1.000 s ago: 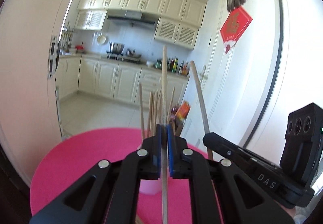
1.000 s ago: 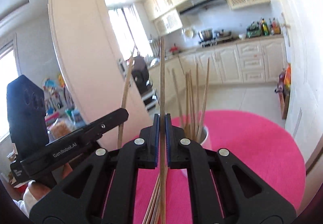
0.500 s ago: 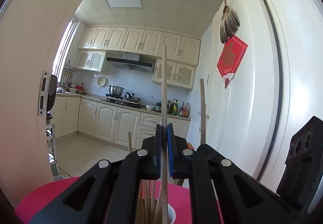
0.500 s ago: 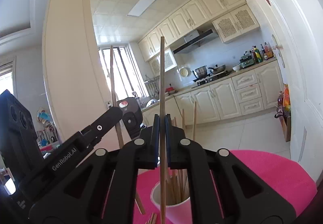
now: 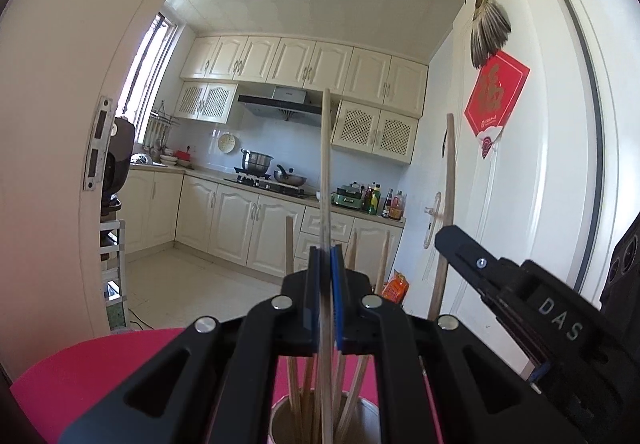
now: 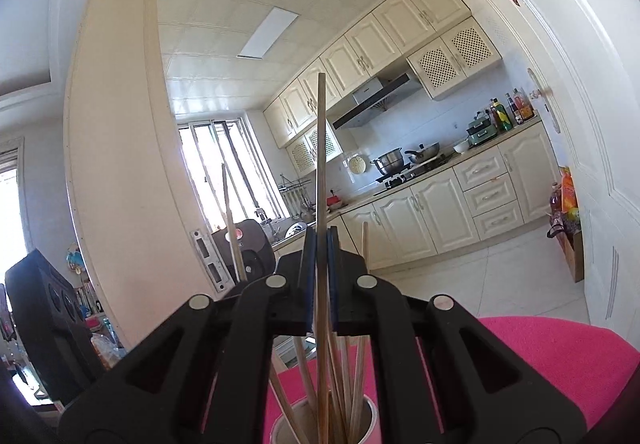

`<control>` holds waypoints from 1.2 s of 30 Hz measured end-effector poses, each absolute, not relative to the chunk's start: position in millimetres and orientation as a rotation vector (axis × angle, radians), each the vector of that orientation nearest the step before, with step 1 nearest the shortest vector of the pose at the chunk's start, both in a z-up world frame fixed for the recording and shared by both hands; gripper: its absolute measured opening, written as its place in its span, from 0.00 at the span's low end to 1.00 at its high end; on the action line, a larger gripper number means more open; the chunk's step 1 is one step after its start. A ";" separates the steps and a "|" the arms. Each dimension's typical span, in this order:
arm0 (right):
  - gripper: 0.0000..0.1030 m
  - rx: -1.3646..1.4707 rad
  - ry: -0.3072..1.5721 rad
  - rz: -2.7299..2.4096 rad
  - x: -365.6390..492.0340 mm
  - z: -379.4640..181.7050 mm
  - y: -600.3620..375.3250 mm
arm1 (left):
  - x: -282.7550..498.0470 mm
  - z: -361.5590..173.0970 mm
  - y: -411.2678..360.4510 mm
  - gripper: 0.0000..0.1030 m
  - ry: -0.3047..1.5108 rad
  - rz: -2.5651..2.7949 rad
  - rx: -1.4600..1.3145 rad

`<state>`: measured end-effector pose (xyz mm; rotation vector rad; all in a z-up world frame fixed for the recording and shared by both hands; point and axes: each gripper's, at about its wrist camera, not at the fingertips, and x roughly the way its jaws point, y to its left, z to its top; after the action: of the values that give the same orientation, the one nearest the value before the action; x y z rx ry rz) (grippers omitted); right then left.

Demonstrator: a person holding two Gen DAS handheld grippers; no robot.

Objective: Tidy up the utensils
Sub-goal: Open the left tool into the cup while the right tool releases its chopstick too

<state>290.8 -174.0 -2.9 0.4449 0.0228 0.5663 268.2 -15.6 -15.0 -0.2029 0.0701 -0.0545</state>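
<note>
Left gripper (image 5: 325, 276) and right gripper (image 6: 320, 268) each pinch one chopstick (image 5: 326, 164) upright above the cup (image 6: 372, 418), frame bottom.

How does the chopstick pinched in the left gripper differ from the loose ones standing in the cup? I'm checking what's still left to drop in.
The held chopstick stands upright, clamped in the left gripper; the loose chopsticks lean at angles, resting free in the cup. The held chopstick's top rises well above the loose chopsticks' tops. All look like plain pale wood, and the held one's lower end already reaches into the cup.

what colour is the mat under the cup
Bright pink mat, best seen in the right wrist view.
</note>
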 end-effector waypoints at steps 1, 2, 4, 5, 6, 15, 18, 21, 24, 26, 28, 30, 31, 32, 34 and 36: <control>0.06 0.441 0.025 0.564 291.5 -3.9 -172.8 | 270.2 -18.2 -15.6 0.06 0.085 -0.057 -0.201; 0.06 0.440 0.028 0.562 292.2 -5.2 -172.0 | 273.5 -20.6 -15.3 0.06 0.110 -0.062 -0.203; 0.06 0.435 0.037 0.558 292.9 -7.9 -171.0 | 276.3 -23.9 -13.8 0.06 0.139 -0.074 -0.213; 0.06 0.431 0.042 0.555 292.8 -9.4 -170.8 | 275.8 -24.3 -12.9 0.06 0.139 -0.066 -0.216; 0.06 0.427 0.047 0.556 292.9 -10.3 -170.6 | 275.5 -24.3 -12.6 0.06 0.142 -0.068 -0.212; 0.06 0.360 0.083 0.553 278.6 -15.3 -169.9 | 268.3 -24.5 -16.1 0.09 0.189 -0.059 -0.170; 0.06 0.352 0.096 0.552 272.8 -17.4 -171.3 | 263.4 -24.5 -15.3 0.20 0.194 -0.049 -0.166; 0.06 0.334 0.110 0.553 268.3 -17.9 -170.4 | 257.9 -23.1 -14.0 0.21 0.196 -0.042 -0.162; 0.06 0.315 0.119 0.552 264.4 -18.4 -168.6 | 254.8 -20.6 -13.0 0.28 0.209 -0.031 -0.150; 0.06 0.298 0.122 0.548 260.4 -18.6 -166.2 | 253.2 -19.2 -11.8 0.30 0.220 -0.027 -0.139; 0.06 0.282 0.128 0.548 257.7 -19.7 -163.2 | 250.0 -17.6 -10.3 0.31 0.218 -0.023 -0.137; 0.06 0.266 0.135 0.546 255.5 -20.7 -160.2 | 246.0 -16.4 -8.5 0.35 0.216 -0.020 -0.130; 0.06 0.262 0.136 0.544 254.6 -21.4 -159.5 | 244.7 -15.7 -8.1 0.37 0.216 -0.016 -0.125; 0.06 0.259 0.138 0.543 254.0 -21.7 -158.9 | 243.3 -15.4 -7.8 0.37 0.217 -0.013 -0.120; 0.06 0.245 0.143 0.539 251.7 -23.1 -156.4 | 240.8 -15.4 -7.0 0.38 0.219 -0.011 -0.112; 0.06 0.233 0.147 0.534 250.5 -24.1 -154.5 | 238.5 -15.5 -5.4 0.39 0.220 -0.006 -0.108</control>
<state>250.5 -154.5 -24.1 0.2326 0.1471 0.5341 238.5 -5.4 -15.5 -0.1076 0.2203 -0.0061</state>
